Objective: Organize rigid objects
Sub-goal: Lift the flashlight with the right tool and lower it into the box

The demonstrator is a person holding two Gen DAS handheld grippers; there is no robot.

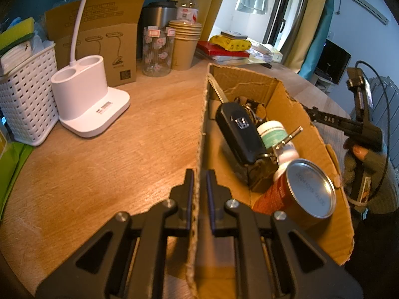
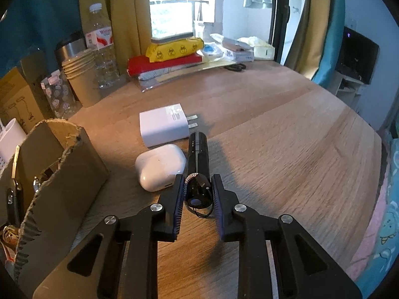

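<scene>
My left gripper (image 1: 199, 182) is shut on the left wall of the open cardboard box (image 1: 286, 104). Inside the box lie a black car key (image 1: 239, 132), a small white-and-green jar (image 1: 271, 133) and a red can with a silver end (image 1: 309, 189). My right gripper (image 2: 198, 186) is shut on a black flashlight (image 2: 197, 152) with a wrist cord, held just over the table. A white earbud case (image 2: 160, 165) and a white charger (image 2: 163, 124) lie just left of it. The box also shows in the right wrist view (image 2: 62, 164). The right gripper shows in the left wrist view (image 1: 359, 129), beyond the box.
A white desk lamp base (image 1: 87, 97), white basket (image 1: 25, 94), lamp carton (image 1: 99, 39), glass jar (image 1: 157, 49), paper cups (image 1: 184, 42), steel tumbler and water bottle stand at the back left. Books and a yellow pack (image 2: 174, 47) lie at the back. The wooden table (image 2: 286, 137) ends at the right.
</scene>
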